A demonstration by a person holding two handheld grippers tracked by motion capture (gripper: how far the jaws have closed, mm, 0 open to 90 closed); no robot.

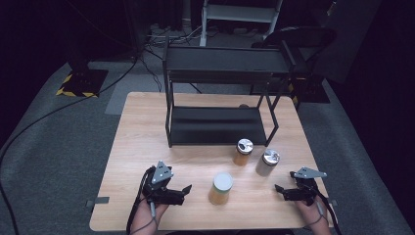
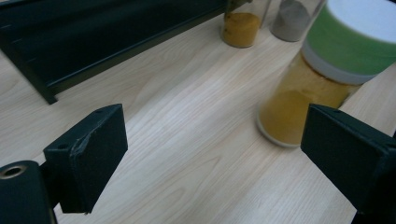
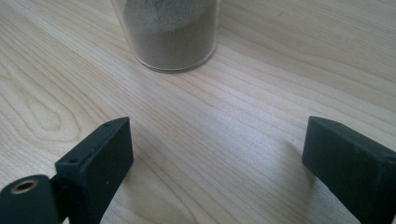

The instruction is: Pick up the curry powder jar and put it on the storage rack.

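Yellow-powder jar (image 1: 220, 188) with white lid upright on worktop (image 1: 147, 142), just right of left gripper (image 1: 186, 189); both grippers' jaws wide, empty.

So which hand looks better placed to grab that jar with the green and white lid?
Probably the left. The left gripper is open and points at the green-lidded jar, right beside it. The right gripper, also open, faces the grey-filled jar instead.
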